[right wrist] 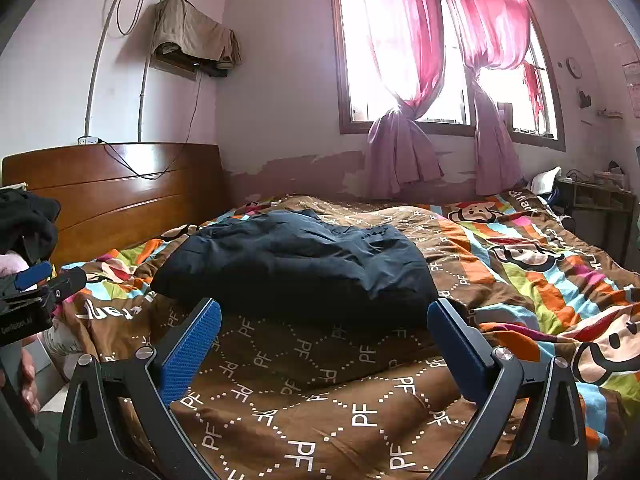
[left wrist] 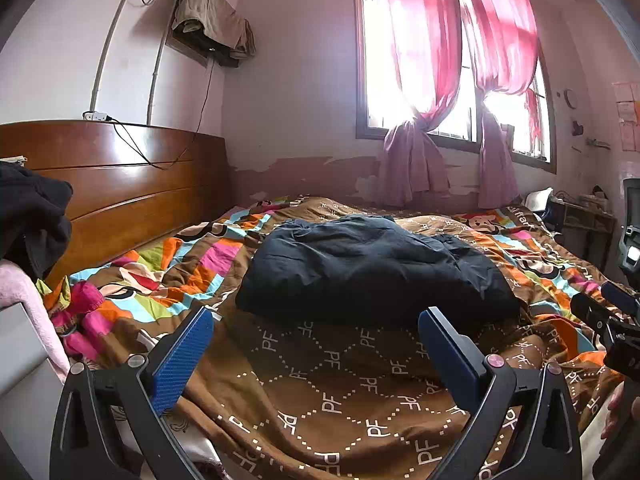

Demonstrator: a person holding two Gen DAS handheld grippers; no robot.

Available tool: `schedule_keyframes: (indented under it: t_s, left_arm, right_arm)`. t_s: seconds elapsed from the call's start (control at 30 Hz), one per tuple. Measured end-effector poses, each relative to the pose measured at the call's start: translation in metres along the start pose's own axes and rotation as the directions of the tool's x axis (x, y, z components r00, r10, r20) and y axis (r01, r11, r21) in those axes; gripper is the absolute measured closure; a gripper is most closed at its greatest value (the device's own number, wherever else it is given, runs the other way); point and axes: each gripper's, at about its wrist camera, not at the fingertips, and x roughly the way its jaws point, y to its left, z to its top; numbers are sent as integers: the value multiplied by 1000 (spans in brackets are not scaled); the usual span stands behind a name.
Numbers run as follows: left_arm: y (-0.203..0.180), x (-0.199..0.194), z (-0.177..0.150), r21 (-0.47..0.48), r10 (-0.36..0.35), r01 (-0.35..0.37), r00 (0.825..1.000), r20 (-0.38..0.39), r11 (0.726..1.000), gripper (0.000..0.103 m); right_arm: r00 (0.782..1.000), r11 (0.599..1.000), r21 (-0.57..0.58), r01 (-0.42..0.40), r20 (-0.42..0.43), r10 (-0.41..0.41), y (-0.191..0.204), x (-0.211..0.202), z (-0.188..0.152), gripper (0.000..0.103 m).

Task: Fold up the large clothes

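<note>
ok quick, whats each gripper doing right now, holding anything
Left gripper: open, holding nothing, short of the dark blue garment.
Right gripper: open, holding nothing, also short of the garment.

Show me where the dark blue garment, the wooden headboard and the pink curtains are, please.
dark blue garment (left wrist: pixel 368 264): left wrist view, middle of its bundled, puffy top.
wooden headboard (right wrist: pixel 120 188): right wrist view, its shiny front panel.
pink curtains (right wrist: pixel 404 52): right wrist view, upper part of the left curtain, against the window.
</note>
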Motion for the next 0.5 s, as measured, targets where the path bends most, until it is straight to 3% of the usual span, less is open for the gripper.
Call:
schedule_keyframes:
  t_s: [0.5]
  left_arm:
    - [-1,-1,-1,2,2,-2,1000,2,1000,0]
  right_arm:
    - [1000,1000,-1,0,0,0,0,0,-1,1]
